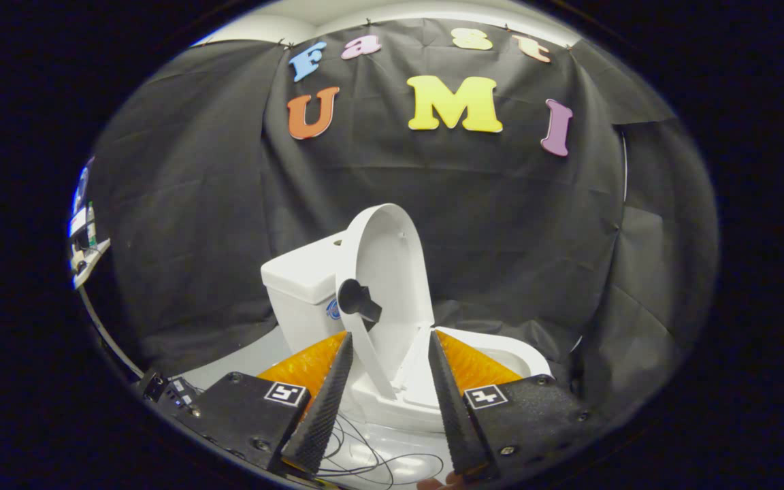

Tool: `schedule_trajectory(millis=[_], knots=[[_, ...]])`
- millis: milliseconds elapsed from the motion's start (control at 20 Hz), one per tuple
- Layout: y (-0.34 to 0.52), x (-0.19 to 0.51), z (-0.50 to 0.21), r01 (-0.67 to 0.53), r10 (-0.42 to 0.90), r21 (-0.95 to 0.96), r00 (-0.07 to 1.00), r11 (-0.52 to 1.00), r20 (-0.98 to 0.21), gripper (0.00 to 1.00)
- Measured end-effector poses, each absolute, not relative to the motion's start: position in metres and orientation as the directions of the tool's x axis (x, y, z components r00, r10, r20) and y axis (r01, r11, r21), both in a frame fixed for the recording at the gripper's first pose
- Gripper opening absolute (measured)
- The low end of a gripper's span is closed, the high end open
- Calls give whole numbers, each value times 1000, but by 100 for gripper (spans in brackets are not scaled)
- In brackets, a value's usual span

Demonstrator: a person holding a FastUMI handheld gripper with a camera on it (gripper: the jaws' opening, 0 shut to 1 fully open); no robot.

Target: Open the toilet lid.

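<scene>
Tool (388, 344), lower centre of the frame: its two fingers stand wide apart and grip nothing, their tips level with the lower part of the raised lid. Each finger (324, 408) widens toward a block bearing a small square marker (286, 393); a second marker (486, 396) sits on the right block.

Toilet (310, 286), just ahead of the fingers, centre of the frame. The lid (388, 272) is up, standing nearly upright and leaning toward the tank (300, 275) at its left. A dark round knob (356, 299) projects from the lid's near rim, just above the left fingertip. The bowl rim (511, 354) shows beyond the right finger, lower right of centre.

Thin cables (371, 459) loop over the pale floor (242, 361) between the fingers, at the bottom of the frame.

Black cloth wall (194, 204) closes the scene behind the toilet, across the middle and upper frame. At the far left edge a gap in the cloth shows a shelf (89, 255) with small items too small to identify.
</scene>
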State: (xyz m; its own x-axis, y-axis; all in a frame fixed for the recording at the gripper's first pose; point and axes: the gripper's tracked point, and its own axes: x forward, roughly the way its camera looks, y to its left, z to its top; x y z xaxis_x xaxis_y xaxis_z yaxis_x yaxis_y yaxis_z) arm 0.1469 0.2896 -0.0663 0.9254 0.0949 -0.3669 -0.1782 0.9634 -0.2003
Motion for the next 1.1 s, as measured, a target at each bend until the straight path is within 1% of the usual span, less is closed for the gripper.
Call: schedule_trajectory(millis=[250,400,450,750,950,1100], knots=[[239,122,-36,-179,129,-171,955,969,-268,71],[207,106,-25,-167,130,-171,969,971,-211,94],[196,100,-19,-164,129,-173,972,971,-198,100],[139,57,-5,-148,130,-141,983,979,-129,100],[102,36,-6,-116,99,-147,988,982,-115,100],[87,22,-8,-121,110,-117,989,986,-98,100]])
